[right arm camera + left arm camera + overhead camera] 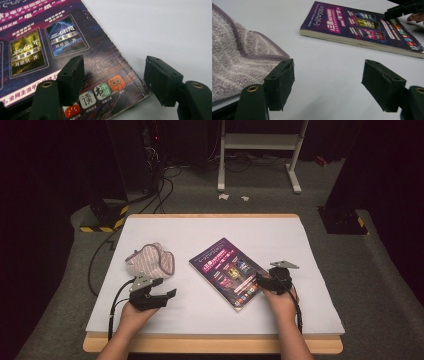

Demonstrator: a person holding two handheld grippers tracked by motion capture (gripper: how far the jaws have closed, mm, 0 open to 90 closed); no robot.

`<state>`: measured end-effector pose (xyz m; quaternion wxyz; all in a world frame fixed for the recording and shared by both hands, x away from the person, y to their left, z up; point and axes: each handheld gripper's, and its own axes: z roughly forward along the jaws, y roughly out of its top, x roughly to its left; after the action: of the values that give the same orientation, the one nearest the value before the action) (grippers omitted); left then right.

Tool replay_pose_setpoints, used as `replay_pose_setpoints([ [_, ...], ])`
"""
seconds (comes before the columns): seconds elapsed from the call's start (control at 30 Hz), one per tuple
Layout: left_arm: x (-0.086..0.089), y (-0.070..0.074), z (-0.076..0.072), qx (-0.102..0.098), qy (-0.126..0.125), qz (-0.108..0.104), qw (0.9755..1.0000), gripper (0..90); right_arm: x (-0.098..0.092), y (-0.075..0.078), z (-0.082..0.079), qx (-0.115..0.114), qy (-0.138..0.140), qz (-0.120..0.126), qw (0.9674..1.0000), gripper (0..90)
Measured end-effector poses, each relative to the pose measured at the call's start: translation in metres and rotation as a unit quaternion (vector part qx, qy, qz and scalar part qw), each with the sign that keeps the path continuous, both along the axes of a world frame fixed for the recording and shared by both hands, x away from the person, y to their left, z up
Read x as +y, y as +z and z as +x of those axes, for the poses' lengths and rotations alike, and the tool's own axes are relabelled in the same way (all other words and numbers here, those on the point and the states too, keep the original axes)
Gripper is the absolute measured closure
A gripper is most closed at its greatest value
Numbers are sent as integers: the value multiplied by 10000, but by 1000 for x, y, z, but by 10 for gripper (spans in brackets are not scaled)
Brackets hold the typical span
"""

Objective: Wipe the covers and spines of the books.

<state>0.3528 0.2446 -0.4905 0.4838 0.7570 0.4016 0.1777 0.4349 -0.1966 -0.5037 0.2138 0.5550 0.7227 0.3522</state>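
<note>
A purple paperback book (227, 270) lies flat on the white table, turned at an angle. My right gripper (262, 282) is open at the book's near right corner. In the right gripper view (113, 67), one jaw hangs over the cover (62, 50) and the other over bare table past the book's edge. A crumpled striped towel (150, 260) sits at the left. My left gripper (165, 295) is open just in front of it, with nothing between its jaws (328, 72). The towel (237, 62) lies beside its left jaw, and the book (362, 25) lies farther off.
The white cover (210, 320) ends at a wooden front edge. Beyond the table are floor cables (160, 185), a white stand frame (260, 150) and a black-and-yellow striped base (102, 217). The right gripper's jaw tip (404, 10) shows at the top right of the left gripper view.
</note>
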Motion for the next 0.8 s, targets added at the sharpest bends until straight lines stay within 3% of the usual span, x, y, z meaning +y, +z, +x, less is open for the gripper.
replay_pose_setpoints([
  [0.3, -3, 0, 0, 12, -71, 7, 10000, 260, 4, 1, -1, 68, 155, 36, 9999, 370],
  [0.57, -6, 0, -1, 7, -106, 45, 9999, 260, 20, 1, -22, 59, 441, -6, 9990, 389],
  [0.8, -12, 0, -1, 72, -107, 175, 9998, 263, 43, 1, -42, 143, 872, 112, 9960, 443],
])
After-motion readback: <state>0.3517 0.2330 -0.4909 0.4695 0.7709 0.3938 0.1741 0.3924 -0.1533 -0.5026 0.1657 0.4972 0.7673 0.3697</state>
